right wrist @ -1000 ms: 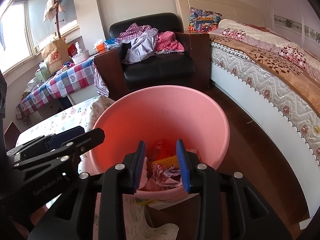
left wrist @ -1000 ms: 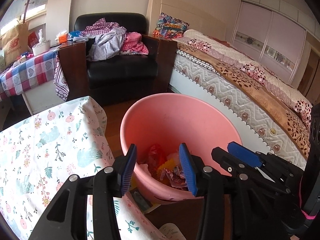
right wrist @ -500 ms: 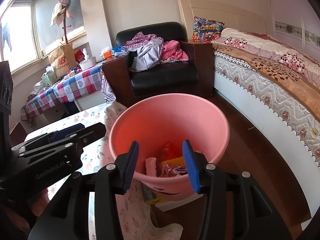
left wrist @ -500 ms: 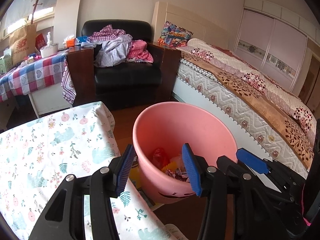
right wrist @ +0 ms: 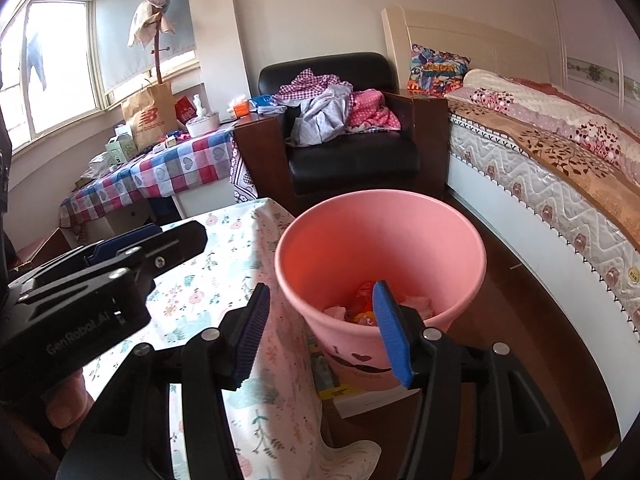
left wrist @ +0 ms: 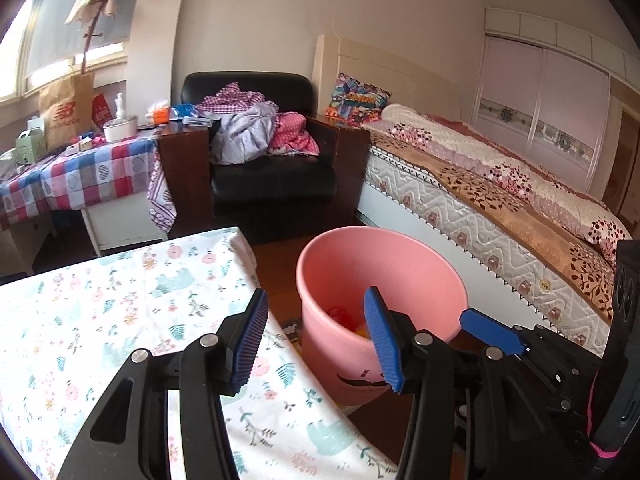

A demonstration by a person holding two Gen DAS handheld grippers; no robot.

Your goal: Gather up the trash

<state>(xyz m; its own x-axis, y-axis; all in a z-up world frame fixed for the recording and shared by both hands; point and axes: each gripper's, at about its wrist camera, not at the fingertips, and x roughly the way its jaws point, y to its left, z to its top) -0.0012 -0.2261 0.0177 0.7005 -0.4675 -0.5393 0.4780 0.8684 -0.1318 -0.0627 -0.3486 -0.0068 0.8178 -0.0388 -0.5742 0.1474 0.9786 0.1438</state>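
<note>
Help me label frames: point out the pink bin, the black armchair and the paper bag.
pink bin [right wrist: 380, 236]: right wrist view, inner wall.
black armchair [left wrist: 272, 182]: left wrist view, seat cushion.
paper bag [right wrist: 150, 114]: right wrist view, printed front.

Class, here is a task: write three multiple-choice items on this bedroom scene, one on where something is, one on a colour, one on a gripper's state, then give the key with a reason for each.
1. Where does the bin stand?
A. on the bed
B. on the floor beside the floral-cloth table
C. on the armchair

2. What colour is the bin?
A. green
B. white
C. pink

3. How is the right gripper?
A. open, holding nothing
B. shut on a wrapper
C. shut on the bin's rim

Key:
1 B: the bin sits on the floor by the floral-cloth table.
2 C: its wall is pink.
3 A: the right gripper shows a wide empty gap between its pads.
</note>
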